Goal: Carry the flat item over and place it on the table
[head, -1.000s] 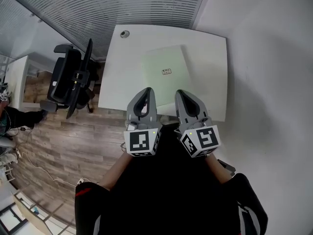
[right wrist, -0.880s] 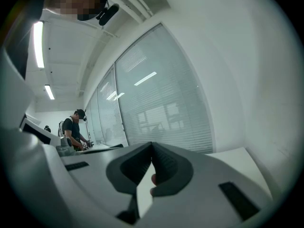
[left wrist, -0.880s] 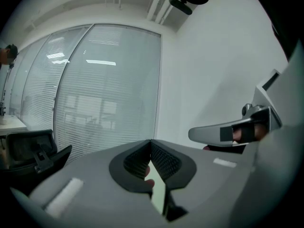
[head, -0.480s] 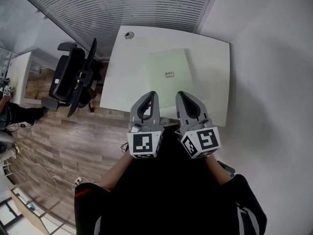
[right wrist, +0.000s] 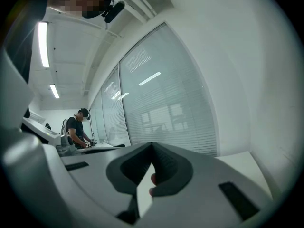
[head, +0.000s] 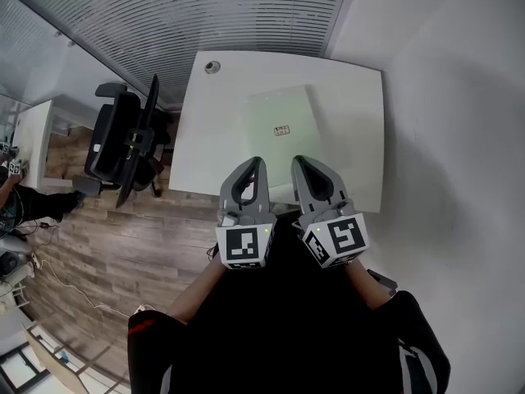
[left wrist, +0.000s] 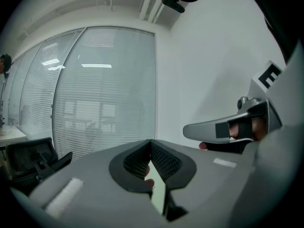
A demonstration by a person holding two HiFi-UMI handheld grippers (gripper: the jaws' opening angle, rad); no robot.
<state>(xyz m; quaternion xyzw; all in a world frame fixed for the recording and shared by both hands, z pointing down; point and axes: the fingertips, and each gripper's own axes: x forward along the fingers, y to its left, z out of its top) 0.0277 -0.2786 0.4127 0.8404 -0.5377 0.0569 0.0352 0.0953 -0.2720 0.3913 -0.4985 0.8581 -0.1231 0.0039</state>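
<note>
Beside the white table (head: 354, 121), near its left edge, a black office chair (head: 121, 142).

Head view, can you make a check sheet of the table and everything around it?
Surface: white table, with a round hole at its far corner.
Job's things: pale green flat item lying flat on the table.
Clutter: nothing seen.
Grippers: left gripper and right gripper both shut, empty, at the table's near edge.
Cables: thin cables on the wood floor.
Surroundings: black office chair, blinds, white wall.
</note>
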